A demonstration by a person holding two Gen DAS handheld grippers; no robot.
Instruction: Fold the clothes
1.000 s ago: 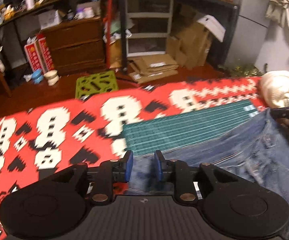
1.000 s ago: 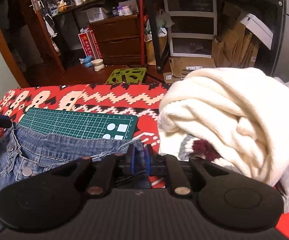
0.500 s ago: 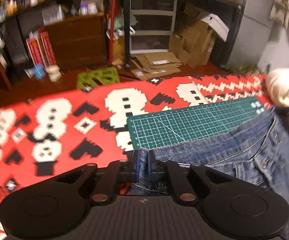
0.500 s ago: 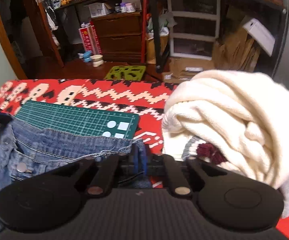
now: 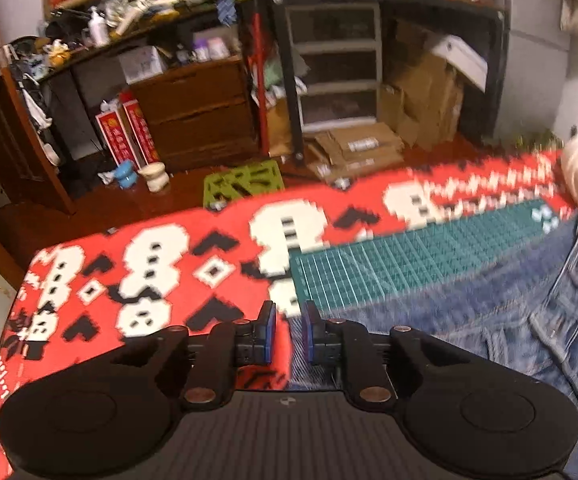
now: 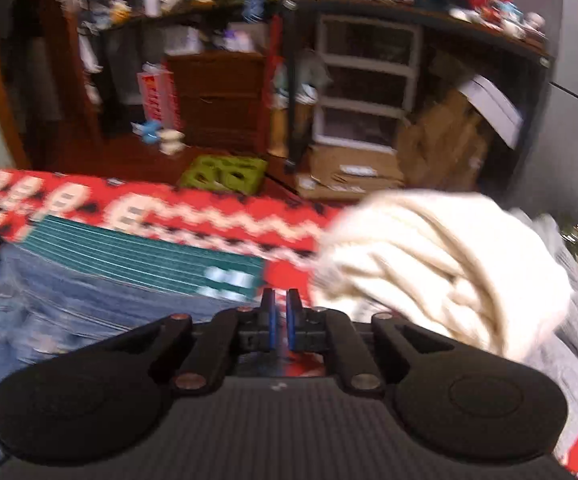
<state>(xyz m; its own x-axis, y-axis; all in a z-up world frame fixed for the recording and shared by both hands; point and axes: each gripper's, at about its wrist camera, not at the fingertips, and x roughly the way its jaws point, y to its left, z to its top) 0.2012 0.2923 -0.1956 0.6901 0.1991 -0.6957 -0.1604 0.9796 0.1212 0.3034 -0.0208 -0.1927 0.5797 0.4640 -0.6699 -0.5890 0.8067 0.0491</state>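
I see the jeans [image 5: 489, 328] lying flat on the table, over the near edge of a green mat [image 5: 409, 256] that sits on the red patterned cloth [image 5: 149, 264]. The waistband end lies toward my right side.

My left tongs [image 5: 289, 330] stand apart, with the denim edge showing in the gap but not pinched. My right tongs [image 6: 280, 320] have only a narrow gap between the pads; I see red cloth through it and no fabric gripped, though the picture is blurred, so I judge them just parted and empty.

A cream sweater [image 6: 441, 264] is heaped just right of the right tongs, with grey fabric [image 6: 569, 352] beside it.

Denim is heavy and fairly stiff for cloth. It should hold a crease and not slip from the pads, but it will drag on the table and sag if lifted from one point only. I would take it at thick seamed places: the waistband corner with one side, the hem or outer seam with the other. I would lift both together and keep clear of the sweater.
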